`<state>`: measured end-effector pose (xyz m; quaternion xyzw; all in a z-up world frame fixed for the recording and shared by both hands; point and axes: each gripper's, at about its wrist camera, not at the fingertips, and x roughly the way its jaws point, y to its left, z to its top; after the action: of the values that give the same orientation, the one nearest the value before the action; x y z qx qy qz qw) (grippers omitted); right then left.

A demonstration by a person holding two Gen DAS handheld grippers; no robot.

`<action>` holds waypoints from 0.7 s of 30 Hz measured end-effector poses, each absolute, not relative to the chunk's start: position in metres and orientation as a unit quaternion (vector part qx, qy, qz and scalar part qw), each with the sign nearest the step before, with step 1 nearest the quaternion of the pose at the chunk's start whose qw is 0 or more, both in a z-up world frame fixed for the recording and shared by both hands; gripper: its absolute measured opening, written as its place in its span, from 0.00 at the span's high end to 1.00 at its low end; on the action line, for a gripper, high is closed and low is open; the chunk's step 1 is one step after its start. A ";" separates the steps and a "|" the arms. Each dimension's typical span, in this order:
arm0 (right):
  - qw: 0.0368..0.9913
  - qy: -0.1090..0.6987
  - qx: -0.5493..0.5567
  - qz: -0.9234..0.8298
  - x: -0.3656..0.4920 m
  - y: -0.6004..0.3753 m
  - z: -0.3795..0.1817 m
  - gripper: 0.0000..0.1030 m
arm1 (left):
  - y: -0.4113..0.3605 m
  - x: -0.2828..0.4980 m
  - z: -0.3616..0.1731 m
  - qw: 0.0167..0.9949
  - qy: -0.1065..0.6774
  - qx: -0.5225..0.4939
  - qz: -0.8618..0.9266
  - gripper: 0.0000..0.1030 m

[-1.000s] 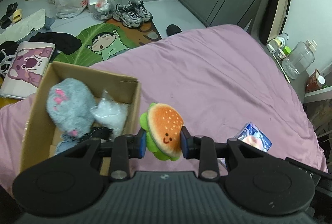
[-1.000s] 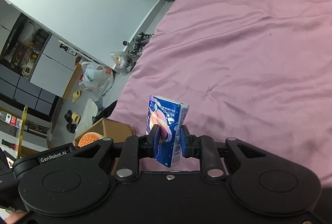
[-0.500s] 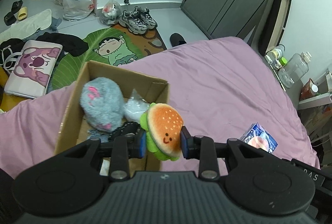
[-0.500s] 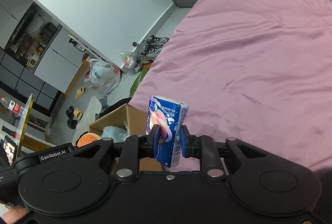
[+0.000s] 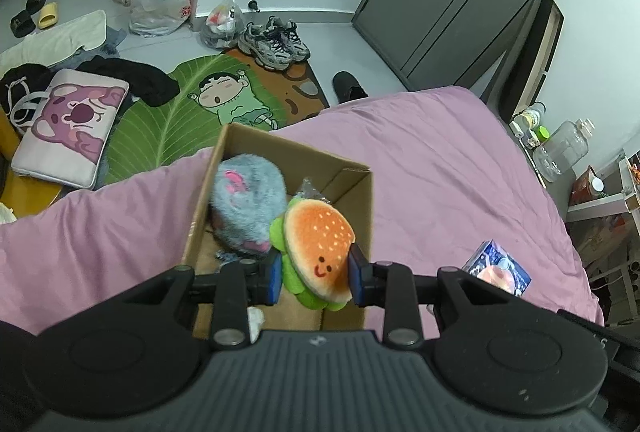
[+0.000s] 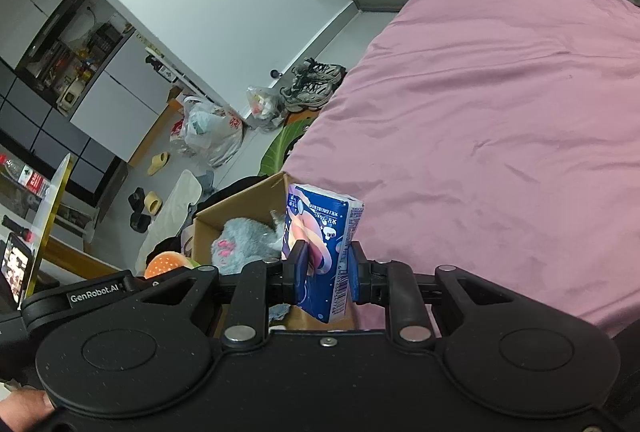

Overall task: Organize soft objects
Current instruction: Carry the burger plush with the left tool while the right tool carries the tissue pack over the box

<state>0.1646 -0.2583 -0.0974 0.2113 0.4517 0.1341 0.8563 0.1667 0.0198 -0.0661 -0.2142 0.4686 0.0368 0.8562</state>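
The left hand-held gripper (image 5: pixel 315 278) is pinching a burger plush (image 5: pixel 318 252) just above the cardboard box (image 5: pixel 362 200), while the right hand-held gripper (image 6: pixel 325 278) is squeezing a tissue pack (image 6: pixel 320 244).

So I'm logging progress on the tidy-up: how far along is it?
Done: the grey plush and a clear bag already lie in the cardboard box on the pink bedspread. In hand: the left gripper is clamped on the burger plush over the box, and the right gripper is clamped on the blue tissue pack beside it. Left: dropping both in; nothing else loose shows on the bed.
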 end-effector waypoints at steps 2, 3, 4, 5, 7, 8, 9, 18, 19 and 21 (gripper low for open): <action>0.856 0.453 0.210 0.137 0.164 -0.252 -0.098 0.80 | 0.026 0.165 -0.068 0.855 0.470 -0.216 0.036 0.70; 0.855 0.454 0.209 0.138 0.164 -0.249 -0.098 0.80 | 0.029 0.164 -0.069 0.854 0.471 -0.216 0.035 0.70; 0.855 0.455 0.207 0.140 0.163 -0.245 -0.099 0.80 | 0.032 0.162 -0.070 0.853 0.473 -0.217 0.035 0.70; 0.854 0.457 0.206 0.141 0.163 -0.242 -0.099 0.80 | 0.034 0.161 -0.072 0.852 0.474 -0.218 0.035 0.70; 0.852 0.460 0.202 0.144 0.163 -0.236 -0.100 0.80 | 0.038 0.160 -0.075 0.849 0.478 -0.220 0.035 0.70; 0.852 0.462 0.201 0.145 0.162 -0.233 -0.100 0.80 | 0.041 0.159 -0.077 0.848 0.481 -0.221 0.034 0.70; 0.852 0.462 0.198 0.147 0.161 -0.231 -0.100 0.80 | 0.042 0.158 -0.079 0.847 0.482 -0.222 0.034 0.70; 0.848 0.472 0.185 0.151 0.167 -0.218 -0.104 0.80 | 0.047 0.160 -0.095 0.835 0.501 -0.223 0.024 0.70; 0.848 0.474 0.184 0.151 0.167 -0.217 -0.104 0.80 | 0.048 0.160 -0.097 0.833 0.505 -0.224 0.023 0.70; 0.847 0.476 0.180 0.152 0.170 -0.216 -0.105 0.80 | 0.047 0.162 -0.102 0.830 0.510 -0.225 0.022 0.70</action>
<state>0.1699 -0.2158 -0.1055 0.1804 0.4758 0.1517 0.8474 0.1624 0.0472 -0.1019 -0.2252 0.5101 0.0225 0.8298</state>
